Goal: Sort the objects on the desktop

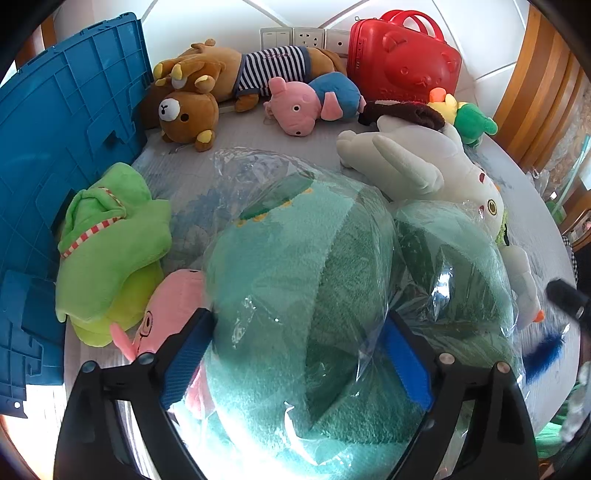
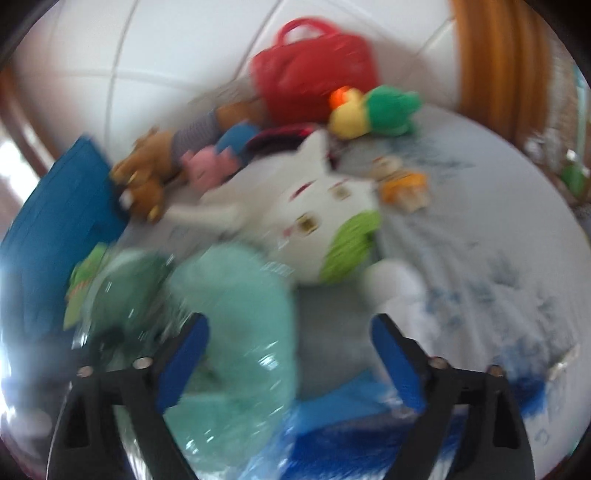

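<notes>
Two tools: your left tool (image 1: pixel 299 354) straddles the bagged teal plush (image 1: pixel 295 277), grip unclear; right tool (image 2: pixel 290 354) gapes wide; blue crate (image 1: pixel 55 147) upper left.

White padded wall (image 1: pixel 207 22); wooden slats (image 1: pixel 535 85)

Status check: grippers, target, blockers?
Left gripper astride bagged teal plush, grip unconfirmed. Right gripper open, empty, view blurred. White rabbit and pink plush crowd the teal plush.
</notes>
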`<action>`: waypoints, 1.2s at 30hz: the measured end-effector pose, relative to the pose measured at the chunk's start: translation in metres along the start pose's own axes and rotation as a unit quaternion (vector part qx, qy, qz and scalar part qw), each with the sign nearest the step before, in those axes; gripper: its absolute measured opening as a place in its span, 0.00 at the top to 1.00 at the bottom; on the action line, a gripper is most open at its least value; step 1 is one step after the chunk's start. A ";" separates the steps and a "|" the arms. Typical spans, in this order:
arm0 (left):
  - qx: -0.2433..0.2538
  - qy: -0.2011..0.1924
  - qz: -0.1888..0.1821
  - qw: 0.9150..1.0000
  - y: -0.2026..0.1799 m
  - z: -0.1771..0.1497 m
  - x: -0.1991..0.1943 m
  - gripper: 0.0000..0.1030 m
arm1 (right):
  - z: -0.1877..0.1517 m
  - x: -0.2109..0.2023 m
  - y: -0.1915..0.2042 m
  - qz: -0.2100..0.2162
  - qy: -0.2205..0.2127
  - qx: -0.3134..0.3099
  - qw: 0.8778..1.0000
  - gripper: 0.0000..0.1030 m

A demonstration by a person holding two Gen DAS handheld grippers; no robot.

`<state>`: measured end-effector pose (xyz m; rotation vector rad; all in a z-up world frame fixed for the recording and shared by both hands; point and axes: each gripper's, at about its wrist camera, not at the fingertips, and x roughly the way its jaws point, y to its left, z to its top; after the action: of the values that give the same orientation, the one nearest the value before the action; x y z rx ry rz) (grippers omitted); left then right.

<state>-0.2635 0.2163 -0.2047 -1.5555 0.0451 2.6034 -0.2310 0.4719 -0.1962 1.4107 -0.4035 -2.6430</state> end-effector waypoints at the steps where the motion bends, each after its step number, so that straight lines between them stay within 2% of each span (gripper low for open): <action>1: 0.000 0.000 0.000 1.000 0.000 0.000 0.000 0.11 | -0.001 0.007 0.004 0.006 0.011 -0.004 1.000 0.06; 3: 0.001 0.000 0.001 1.000 0.000 0.000 0.000 0.11 | -0.003 0.024 0.009 0.017 0.033 -0.008 0.999 0.00; 11: 0.001 0.002 0.008 1.000 -0.003 -0.001 0.007 0.06 | -0.001 0.082 0.025 0.058 0.094 -0.016 0.994 0.00; 17: -0.005 -0.002 0.016 1.000 -0.003 0.001 0.016 0.06 | -0.002 0.108 0.021 0.089 0.098 0.004 0.991 0.00; 21: -0.005 -0.012 0.021 1.000 -0.004 0.000 0.020 0.06 | -0.002 0.112 0.022 0.086 0.094 0.001 0.992 0.00; 22: -0.007 -0.015 0.020 1.000 -0.004 0.000 0.019 0.09 | -0.001 0.112 0.023 0.084 0.093 -0.002 0.992 0.00; 26: -0.002 -0.026 0.018 0.999 -0.005 -0.002 -0.003 0.19 | -0.002 0.092 0.038 0.053 0.070 -0.033 0.996 0.02; 30: -0.008 -0.047 0.000 0.999 0.008 -0.005 -0.033 0.19 | 0.002 0.053 0.050 0.052 0.035 -0.047 0.997 0.06; 36: -0.004 -0.107 -0.024 0.994 0.024 0.001 -0.090 0.19 | 0.015 -0.007 0.079 0.041 -0.028 -0.071 0.996 0.07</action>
<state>-0.2244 0.1854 -0.1258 -1.2535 -0.0217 2.7183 -0.2408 0.4009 -0.1598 1.2533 -0.2669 -2.5937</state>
